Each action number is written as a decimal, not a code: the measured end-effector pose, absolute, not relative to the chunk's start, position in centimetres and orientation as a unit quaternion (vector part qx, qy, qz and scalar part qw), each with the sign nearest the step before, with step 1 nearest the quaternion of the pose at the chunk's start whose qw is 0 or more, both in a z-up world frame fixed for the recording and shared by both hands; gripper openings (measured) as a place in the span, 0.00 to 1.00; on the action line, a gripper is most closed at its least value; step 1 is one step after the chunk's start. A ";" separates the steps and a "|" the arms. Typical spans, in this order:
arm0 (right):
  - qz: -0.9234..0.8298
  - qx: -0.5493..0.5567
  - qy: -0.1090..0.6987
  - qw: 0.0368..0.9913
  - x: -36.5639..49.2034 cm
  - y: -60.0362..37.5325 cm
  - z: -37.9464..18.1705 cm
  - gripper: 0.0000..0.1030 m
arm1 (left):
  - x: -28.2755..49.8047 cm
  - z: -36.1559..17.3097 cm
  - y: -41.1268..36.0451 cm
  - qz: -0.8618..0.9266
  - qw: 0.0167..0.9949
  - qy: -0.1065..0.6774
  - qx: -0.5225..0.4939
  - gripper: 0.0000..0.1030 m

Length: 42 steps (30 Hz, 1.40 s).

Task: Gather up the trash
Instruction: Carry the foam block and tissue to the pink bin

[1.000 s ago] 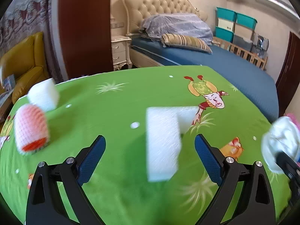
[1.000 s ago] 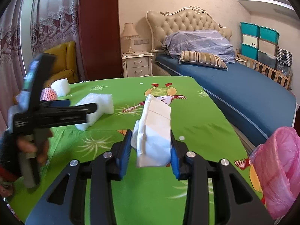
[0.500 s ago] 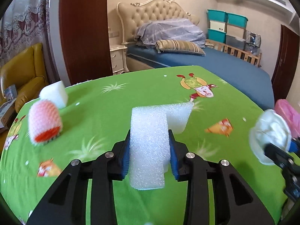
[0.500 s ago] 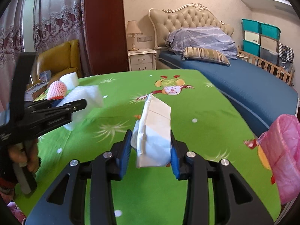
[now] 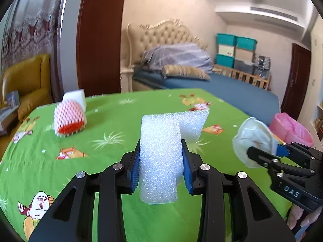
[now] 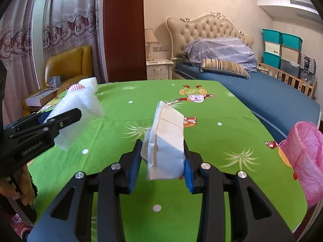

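1. Two tools work above the green desk (image 5: 121, 125): the left tool (image 5: 161, 167) is clamped on an L-shaped white foam piece (image 5: 159, 157), the right tool (image 6: 162, 161) on crumpled white paper (image 6: 165, 141).
2. One pink trash bag (image 6: 304, 157) hangs at the desk's right edge.
3. The left wrist view alone clearly shows one pink mesh sleeve (image 5: 68, 119) and one white foam block (image 5: 75, 95).

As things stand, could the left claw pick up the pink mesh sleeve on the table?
Probably not yet: the left claw is shut on a foam block, so it has no free grip. The path to the sleeve itself looks clear.
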State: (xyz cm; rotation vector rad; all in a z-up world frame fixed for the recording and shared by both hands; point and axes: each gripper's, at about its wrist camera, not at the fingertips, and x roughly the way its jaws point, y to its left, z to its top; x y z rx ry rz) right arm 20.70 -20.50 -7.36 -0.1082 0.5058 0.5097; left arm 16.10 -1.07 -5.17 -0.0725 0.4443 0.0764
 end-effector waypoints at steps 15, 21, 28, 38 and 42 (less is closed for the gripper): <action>0.235 -0.042 0.184 0.953 17.2 -23.0 -3.9 0.35 | 13.5 -3.5 -4.8 0.019 0.985 0.172 -0.003 0.32; 0.219 -0.027 0.176 0.959 17.3 -24.8 -3.6 0.35 | 13.2 -2.6 -6.1 0.009 0.987 0.158 0.006 0.32; 0.197 -0.016 0.161 0.967 17.5 -27.8 -2.7 0.35 | 13.6 -1.7 -7.9 -0.009 0.989 0.149 0.017 0.32; 0.147 -0.014 0.142 0.979 17.4 -32.5 -1.7 0.35 | 15.6 -0.5 -12.0 -0.063 0.987 0.149 0.026 0.32; 0.117 -0.015 0.136 0.984 17.5 -35.2 -1.6 0.35 | 16.6 0.1 -14.3 -0.089 0.984 0.148 0.032 0.32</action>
